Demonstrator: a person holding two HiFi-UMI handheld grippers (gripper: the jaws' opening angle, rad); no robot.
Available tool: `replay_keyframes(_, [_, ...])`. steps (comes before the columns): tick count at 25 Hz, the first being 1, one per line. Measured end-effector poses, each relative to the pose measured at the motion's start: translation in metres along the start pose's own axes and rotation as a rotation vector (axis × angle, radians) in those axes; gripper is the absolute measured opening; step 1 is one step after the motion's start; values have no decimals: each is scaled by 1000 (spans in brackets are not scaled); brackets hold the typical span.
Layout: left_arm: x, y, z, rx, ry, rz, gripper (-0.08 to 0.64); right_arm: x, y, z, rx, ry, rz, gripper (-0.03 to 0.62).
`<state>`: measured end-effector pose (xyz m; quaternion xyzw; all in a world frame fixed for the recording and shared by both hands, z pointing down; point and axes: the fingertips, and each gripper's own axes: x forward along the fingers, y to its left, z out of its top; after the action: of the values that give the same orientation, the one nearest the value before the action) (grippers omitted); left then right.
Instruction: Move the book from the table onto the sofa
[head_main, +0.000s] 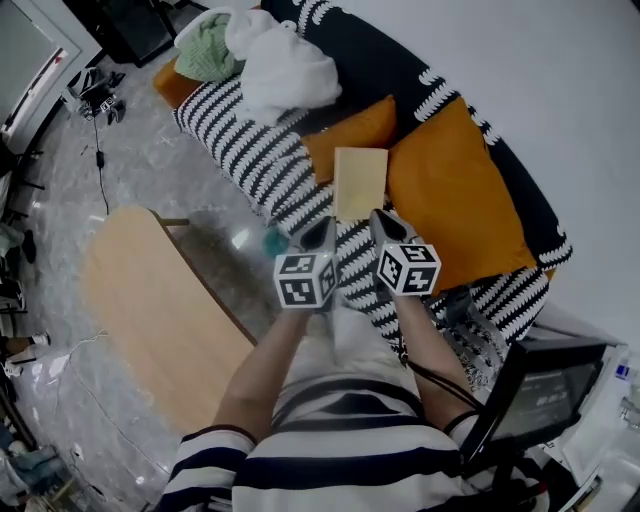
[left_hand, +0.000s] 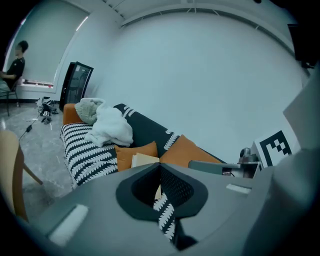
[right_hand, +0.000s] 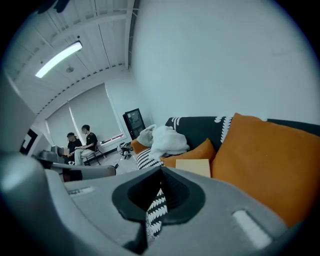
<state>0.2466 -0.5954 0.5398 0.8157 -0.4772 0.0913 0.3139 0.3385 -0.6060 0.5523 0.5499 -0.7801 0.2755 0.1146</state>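
A black-and-white striped sofa (head_main: 240, 140) stands against a plain wall. The book (head_main: 360, 182) lies flat on the sofa seat between two orange cushions (head_main: 455, 195). The left gripper (head_main: 322, 230) and right gripper (head_main: 383, 222) hover side by side near the sofa's front edge, jaws closed and empty. A wooden table (head_main: 150, 310) stands apart from the sofa.

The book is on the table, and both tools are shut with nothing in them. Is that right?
One thing is wrong. The book is not on the table. It lies on the sofa, as the head view shows. The rest holds: the left tool and the right tool are both shut with nothing in them.
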Motion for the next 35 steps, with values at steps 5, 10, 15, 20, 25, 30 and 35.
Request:
replay_keyframes(5, [-37, -8, 3, 32, -31, -29, 2, -27, 26, 6, -31, -32, 8, -6])
replay_keyframes(10, [-71, -9, 10, 35, -73, -43, 3, -52, 46, 11, -63, -63, 6, -6])
replay_keyframes(15, [-95, -23, 4, 92, -107, -63, 2, -81, 53, 9, -73, -99, -10, -6])
replay_keyframes(20, [-112, -35, -8, 69, -103, -64, 3, -102, 51, 12, -73, -117, -14, -6])
replay_keyframes(25, [-127, -56, -6, 68, -126, -61, 2, -128, 55, 8, -95, -120, 14, -6])
replay_keyframes(30, [-141, -90, -19, 61, -139, -66, 3, -166, 48, -4, -99, -118, 25, -6])
replay_keyframes(35, [-147, -125, -42, 65, -117, -77, 2, -201, 32, -15, -86, -123, 26, -6])
